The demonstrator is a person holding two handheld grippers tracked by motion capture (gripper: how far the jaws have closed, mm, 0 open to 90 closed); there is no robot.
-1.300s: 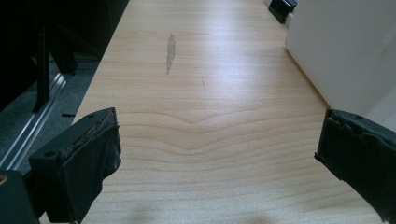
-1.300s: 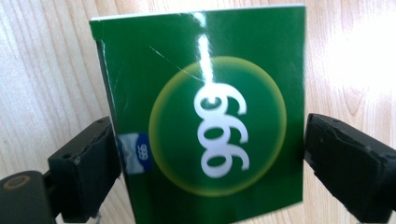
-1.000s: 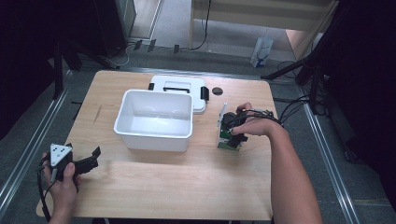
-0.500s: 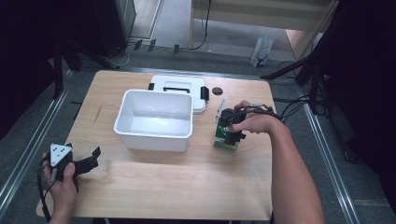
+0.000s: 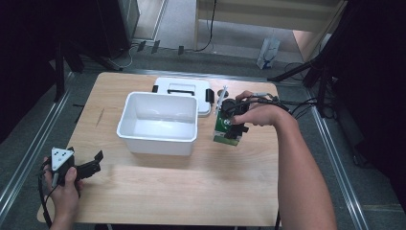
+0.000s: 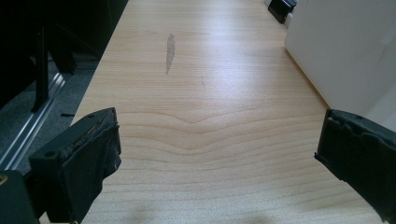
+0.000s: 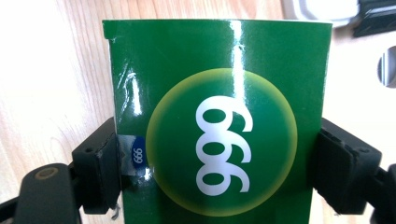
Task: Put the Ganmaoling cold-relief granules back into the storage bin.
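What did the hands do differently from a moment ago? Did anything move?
The right gripper has clamped its jaws shut on the small green cardboard box with the yellow circle and lifted it a little off the light wooden table, beside the white plastic tub. The left gripper stayed open and in place at the table's near left corner. The tub and the white lid with black latches behind it did not move.

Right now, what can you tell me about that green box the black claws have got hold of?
The green box is a small glossy carton, apparently cardboard, printed with a yellow-rimmed green circle holding white 999 digits, upside down in the right gripper view. A small blue 999 sticker sits at one edge. The right gripper is shut on its two sides, holding it beside the white tub, above the wooden table.
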